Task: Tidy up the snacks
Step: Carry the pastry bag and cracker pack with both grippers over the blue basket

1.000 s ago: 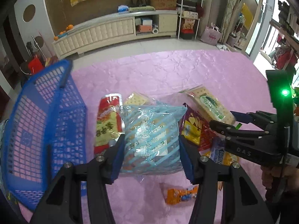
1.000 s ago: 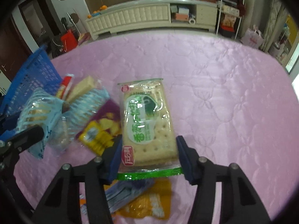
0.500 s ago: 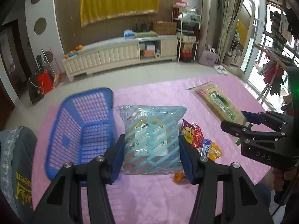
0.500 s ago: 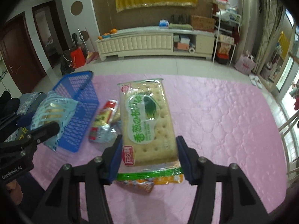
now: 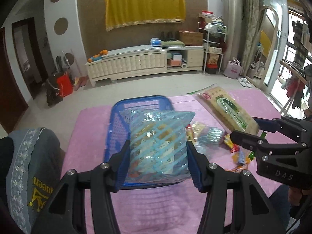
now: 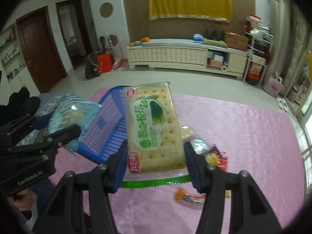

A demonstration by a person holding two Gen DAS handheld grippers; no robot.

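Two snack packets hang in mid-air above a pink quilted cover (image 5: 93,128) as the sorting reaches its carrying step. The left gripper (image 5: 158,161), low centre of its own view, is clamped on a clear bag with pale blue stripes (image 5: 158,140), its blue pads pressing both sides; the bag hangs in front of the blue plastic basket (image 5: 142,102), which sits at mid-frame on the cover. The right gripper (image 6: 155,163) is likewise closed on a long packet of soda crackers with a green label (image 6: 154,128), held upright between its pads at the centre of that view, with the basket showing to its left.

The judgement here: both packets are bound for the basket, and the next move calls for lowering each over the rim and opening the jaws once the packet is inside, one hand giving way to the other so they do not collide.

More loose snacks (image 6: 214,156) lie on the cover to the right of the basket, unsorted, among them an orange packet (image 6: 187,197) near the lower edge. Behind, a tiled floor runs to a long cream cabinet (image 5: 144,62) under a yellow cloth (image 5: 144,7) on a brown wall.
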